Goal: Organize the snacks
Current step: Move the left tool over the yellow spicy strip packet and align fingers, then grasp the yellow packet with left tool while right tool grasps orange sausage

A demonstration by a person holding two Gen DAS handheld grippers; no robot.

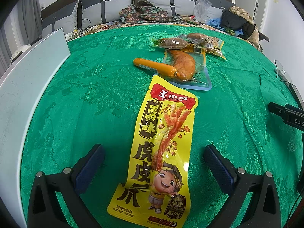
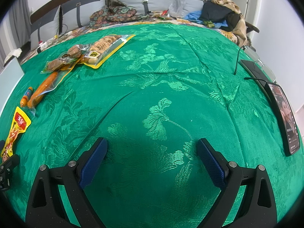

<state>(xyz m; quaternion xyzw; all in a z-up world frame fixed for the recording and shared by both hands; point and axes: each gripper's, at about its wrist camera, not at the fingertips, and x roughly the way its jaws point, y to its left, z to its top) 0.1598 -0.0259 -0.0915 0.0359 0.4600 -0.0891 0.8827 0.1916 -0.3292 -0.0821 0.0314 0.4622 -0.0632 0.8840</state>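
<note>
Yellow snack pouch [image 1: 157, 148] lying flat on green cloth [image 1: 85, 95], being straddled by left gripper [image 1: 153, 163], fingers spread, not touching. Pickup step being started; next: lower & pinch. Right gripper [image 2: 152, 161] spread, holding nothing.

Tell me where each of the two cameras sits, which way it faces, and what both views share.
Left wrist: sits on the left gripper, looking forward over a long yellow snack pouch lying between its open blue-padded fingers; the right gripper's black tip shows at the right edge.
Right wrist: sits on the right gripper, open over bare green patterned cloth.
Shared: the pouch, the orange sausage stick, the cloth.
</note>
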